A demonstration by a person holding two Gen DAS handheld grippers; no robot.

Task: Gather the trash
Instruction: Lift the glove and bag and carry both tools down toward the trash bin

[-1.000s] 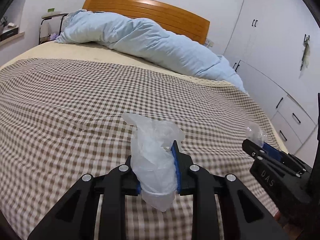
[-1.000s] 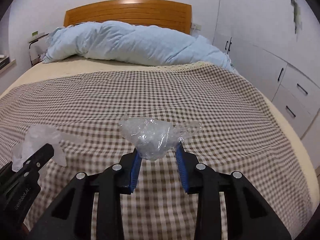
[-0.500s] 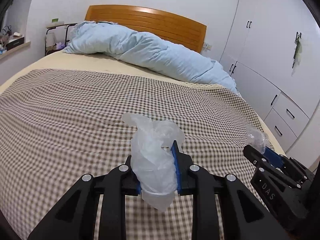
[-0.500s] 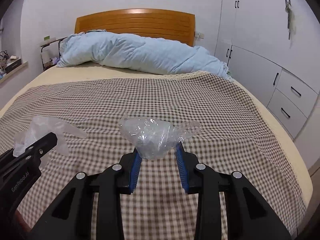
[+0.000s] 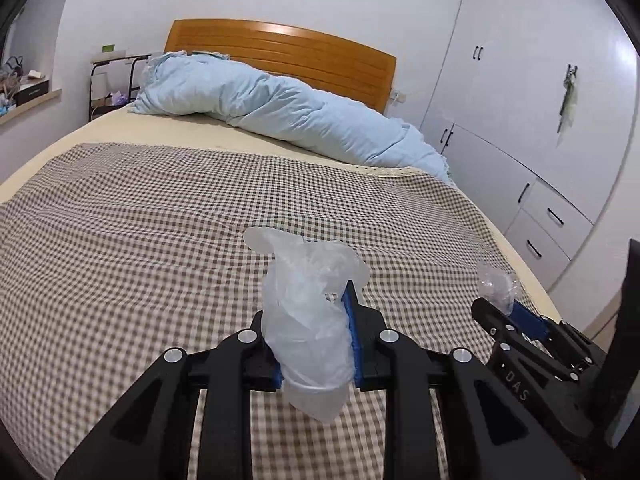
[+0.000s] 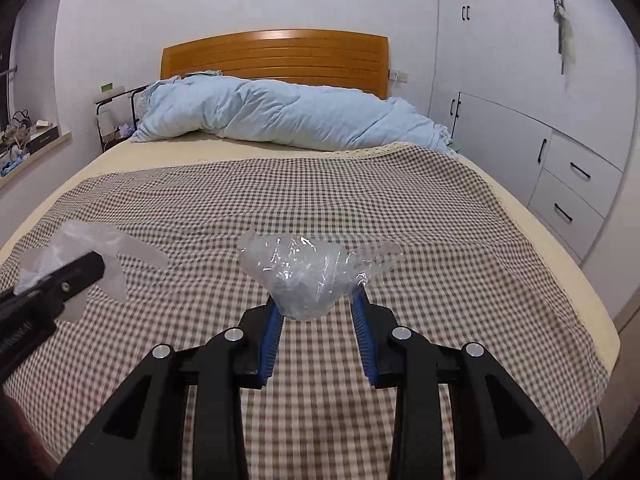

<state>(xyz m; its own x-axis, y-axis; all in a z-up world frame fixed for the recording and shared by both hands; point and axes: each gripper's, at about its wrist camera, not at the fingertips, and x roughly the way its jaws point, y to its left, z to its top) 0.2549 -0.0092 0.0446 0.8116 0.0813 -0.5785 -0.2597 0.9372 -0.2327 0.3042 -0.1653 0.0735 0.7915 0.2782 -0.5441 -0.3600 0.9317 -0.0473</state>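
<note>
My left gripper is shut on a cloudy white plastic bag, which bulges above and hangs below its blue pads. A crumpled wad of clear plastic wrap sits pinched between the blue pads of my right gripper. Both grippers hang above the foot end of a bed with a brown checked cover. In the left wrist view the right gripper shows at lower right with the clear wrap at its tip. In the right wrist view the left gripper and its white bag show at the left edge.
A rolled light blue duvet lies across the head of the bed before an orange wooden headboard. White wardrobes and drawers line the right wall. A small side table and a cluttered sill stand at left.
Both grippers have drawn back from the bed and risen, each keeping its piece of plastic. The bed looks farther and more of the room shows.
</note>
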